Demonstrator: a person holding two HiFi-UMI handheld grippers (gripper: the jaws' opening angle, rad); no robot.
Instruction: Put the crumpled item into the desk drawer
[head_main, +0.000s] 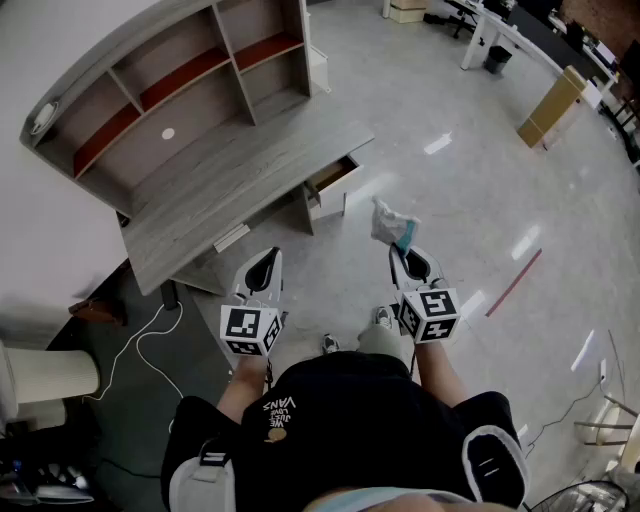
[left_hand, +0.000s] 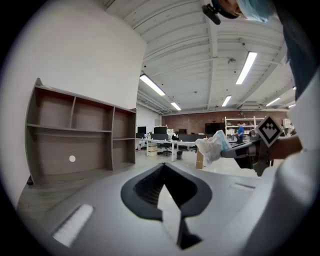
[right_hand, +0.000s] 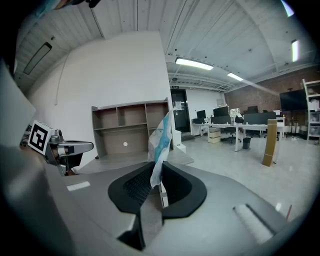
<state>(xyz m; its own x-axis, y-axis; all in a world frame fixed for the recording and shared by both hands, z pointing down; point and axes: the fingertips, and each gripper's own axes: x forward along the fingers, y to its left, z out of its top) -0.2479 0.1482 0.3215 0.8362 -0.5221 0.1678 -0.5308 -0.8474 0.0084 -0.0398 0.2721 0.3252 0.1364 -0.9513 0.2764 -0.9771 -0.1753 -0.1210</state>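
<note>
— Where is the crumpled white-and-blue plastic item (right_hand: 161, 135) found?
— It is pinched between the jaws of the right gripper (right_hand: 156, 186), sticking out past their tips.
— And the left gripper (left_hand: 167, 197)?
— Its jaws are pressed together on nothing. The pulled-out drawer (head_main: 330, 178) of the grey wooden desk (head_main: 230, 175) is seen ahead of both.
</note>
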